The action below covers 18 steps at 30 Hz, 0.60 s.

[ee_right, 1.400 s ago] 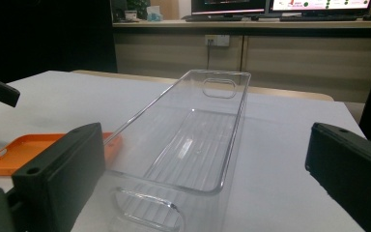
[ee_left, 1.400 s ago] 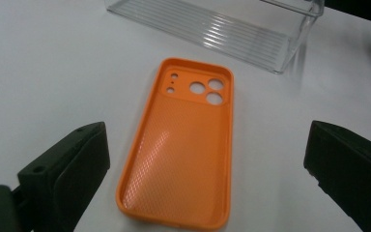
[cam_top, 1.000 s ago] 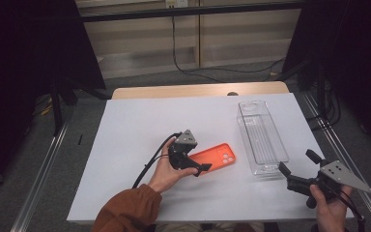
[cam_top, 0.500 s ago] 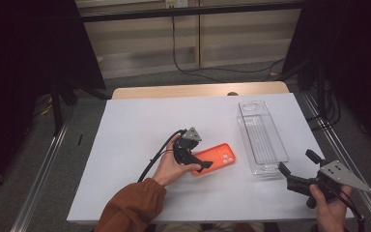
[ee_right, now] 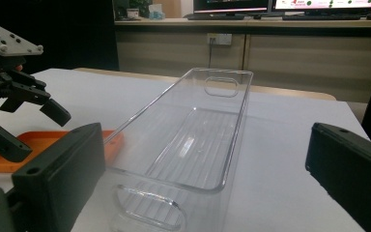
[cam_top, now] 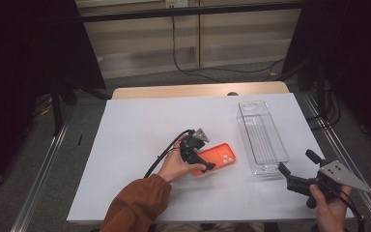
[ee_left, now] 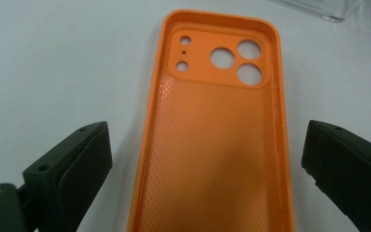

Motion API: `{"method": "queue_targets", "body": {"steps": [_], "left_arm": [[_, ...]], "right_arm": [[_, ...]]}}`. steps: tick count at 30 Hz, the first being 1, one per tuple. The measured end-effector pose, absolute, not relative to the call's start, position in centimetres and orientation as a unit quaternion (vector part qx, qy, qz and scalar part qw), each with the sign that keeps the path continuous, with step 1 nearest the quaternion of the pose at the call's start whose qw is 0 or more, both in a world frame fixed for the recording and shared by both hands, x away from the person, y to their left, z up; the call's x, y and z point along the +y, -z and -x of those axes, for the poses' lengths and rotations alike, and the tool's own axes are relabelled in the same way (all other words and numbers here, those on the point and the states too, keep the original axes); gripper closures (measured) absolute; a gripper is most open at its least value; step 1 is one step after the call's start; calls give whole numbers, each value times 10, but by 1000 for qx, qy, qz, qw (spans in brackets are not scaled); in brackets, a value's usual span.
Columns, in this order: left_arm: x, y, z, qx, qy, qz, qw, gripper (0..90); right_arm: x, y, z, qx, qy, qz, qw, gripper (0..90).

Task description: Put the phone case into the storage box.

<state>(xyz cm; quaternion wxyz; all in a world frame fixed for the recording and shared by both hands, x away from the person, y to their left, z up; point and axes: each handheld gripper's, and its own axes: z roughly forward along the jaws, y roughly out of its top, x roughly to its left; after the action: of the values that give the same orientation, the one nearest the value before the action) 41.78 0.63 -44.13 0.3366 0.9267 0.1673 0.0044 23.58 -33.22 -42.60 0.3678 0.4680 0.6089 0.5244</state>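
A person's left gripper (cam_top: 204, 161) hangs over the near end of an orange phone case (cam_top: 218, 157) on a white table (cam_top: 135, 125), its jaws spread wide on either side of the case and touching neither long edge. The jaws have just been closing a little, with the case between them but not pinched. From the high view the gripper and hand (cam_top: 176, 166) cover the case's near end, so how far the jaws reach down beside it is hard to judge there. The left gripper view settles more: the case lies hollow side up, camera holes at its far end, its near end cut off by the bottom of the picture, a clear gap between each jaw and the rim.

The right gripper (cam_top: 295, 168) is held in the right hand (cam_top: 331, 210) at the table's near right corner, jaws apart and holding nothing; the hand is partly cut off by the picture's lower edge. Just beyond it sits a clear tray (cam_top: 262, 137), long side running away from the person, just right of the case. Its walls are faint from above. The right gripper view shows them better: a ribbed floor, a handle slot in each end wall, and the case just beside the tray's left wall, whether touching it or not cannot be made out.
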Motion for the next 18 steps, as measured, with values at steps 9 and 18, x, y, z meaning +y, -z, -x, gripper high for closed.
{"method": "queue_targets", "body": {"steps": [9,18], "left_arm": [[-2,446,-417,158,-3,-937,311,45],[-10,447,-417,150,-17,-945,289,42]], "right_arm": [[-332,426,-236,609,-525,-468,367,0],[-332,426,-236,611,-524,-467,367,0]]}}
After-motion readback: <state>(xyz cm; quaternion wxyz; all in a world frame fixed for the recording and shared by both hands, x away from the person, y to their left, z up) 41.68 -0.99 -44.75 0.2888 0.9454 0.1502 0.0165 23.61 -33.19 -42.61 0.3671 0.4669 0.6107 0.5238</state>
